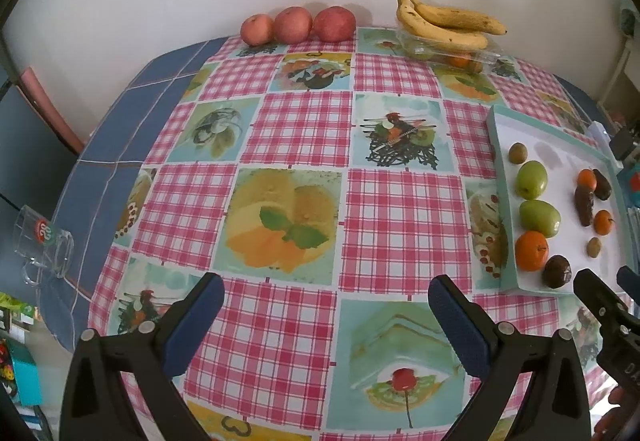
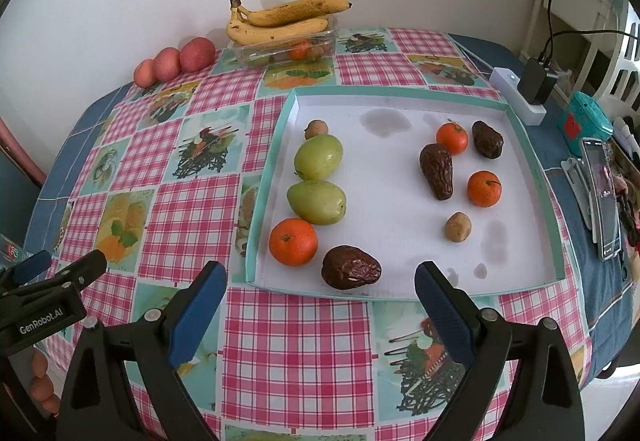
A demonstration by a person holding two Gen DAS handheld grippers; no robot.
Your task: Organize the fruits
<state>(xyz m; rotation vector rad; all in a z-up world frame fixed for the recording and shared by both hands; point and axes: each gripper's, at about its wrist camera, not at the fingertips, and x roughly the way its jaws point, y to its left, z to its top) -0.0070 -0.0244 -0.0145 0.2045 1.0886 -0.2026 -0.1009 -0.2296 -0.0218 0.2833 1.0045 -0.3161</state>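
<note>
Nearest the right wrist camera, the right claw (image 2: 320,289) gapes wide with nothing in it, hovering over the checked cloth just short of the shallow white tray (image 2: 400,93). Directly ahead, inside the tray's near edge, lie a wrinkled brown date (image 2: 351,267) and an orange tangerine (image 2: 293,241). Behind the tangerine sit two green fruits (image 2: 318,157) and a small brown fruit, lined up along the left side. More dates, tangerines and another small brown fruit lie scattered on the right. The left claw (image 1: 325,305) is likewise wide apart and empty, above the counter (image 1: 120,145) left of the tray. Bananas (image 2: 280,19) rest on a clear punnet by the wall, beside three red apples (image 2: 176,61). Sorting seems under way but unfinished; a likely next move is closing on the near date, gently, since it looks soft.
</note>
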